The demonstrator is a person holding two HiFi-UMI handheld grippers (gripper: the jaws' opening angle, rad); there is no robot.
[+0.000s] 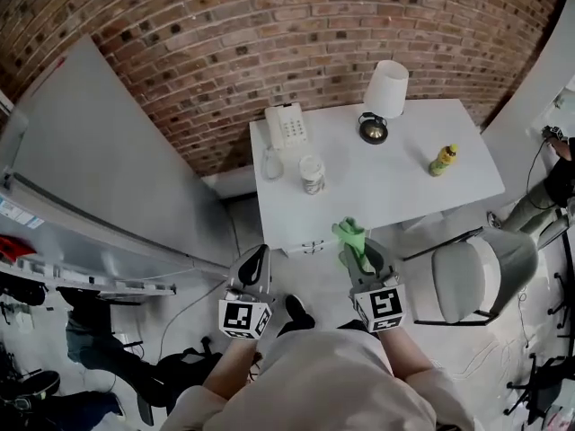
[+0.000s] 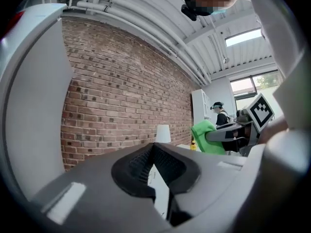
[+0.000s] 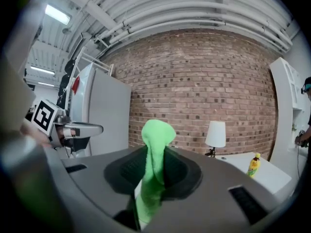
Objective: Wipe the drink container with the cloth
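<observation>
Right gripper [image 1: 358,257]: jaws clamped on green cloth [image 3: 155,152]. Left gripper [image 1: 258,259]: jaws together, nothing between. Yellow bottle [image 1: 443,160] (upright) on white table [image 1: 404,191].

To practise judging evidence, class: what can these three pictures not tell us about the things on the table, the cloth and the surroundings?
- Label of the yellow bottle: too small in the head and right gripper views.
- Contents of the cup: too small in the head view.
- Lower end of the green cloth: swallowed between the shut jaws of the right gripper, right gripper view.
- A person: cut off by the head view's right edge.
</observation>
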